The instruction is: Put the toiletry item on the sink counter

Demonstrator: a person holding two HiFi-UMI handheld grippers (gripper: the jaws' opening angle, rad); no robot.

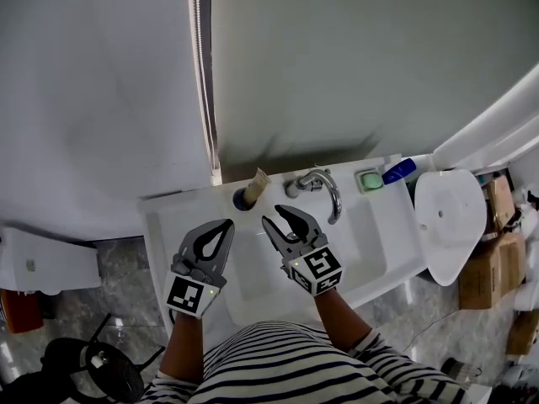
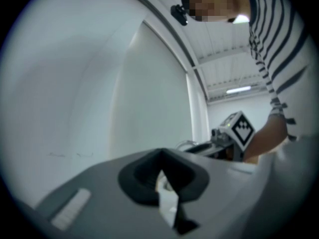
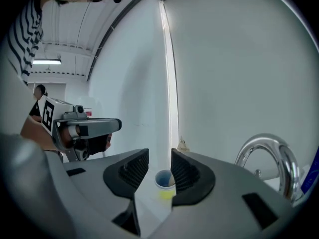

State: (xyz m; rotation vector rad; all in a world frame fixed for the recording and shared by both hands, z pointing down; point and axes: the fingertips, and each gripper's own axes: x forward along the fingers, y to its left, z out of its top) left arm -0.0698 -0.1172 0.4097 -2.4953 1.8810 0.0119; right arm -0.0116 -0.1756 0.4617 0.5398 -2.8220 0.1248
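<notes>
A tan tube (image 1: 256, 183) leans out of a dark cup (image 1: 243, 199) at the back of the white sink counter (image 1: 168, 225), left of the faucet (image 1: 318, 185). My left gripper (image 1: 226, 225) is shut and empty over the basin's left side. My right gripper (image 1: 275, 217) is open and empty, just right of the cup and apart from it. In the right gripper view, the cup (image 3: 164, 179) shows in the gap beyond the open right gripper (image 3: 159, 159), with the tube's tip (image 3: 182, 144) above the right jaw. In the left gripper view the left gripper (image 2: 162, 156) is closed on nothing.
A green soap dish (image 1: 369, 179) and a blue bottle (image 1: 399, 171) sit at the counter's back right. A white toilet (image 1: 450, 221) and cardboard boxes (image 1: 493, 251) stand to the right. The wall rises straight behind the sink. A dark stool (image 1: 93, 364) is at lower left.
</notes>
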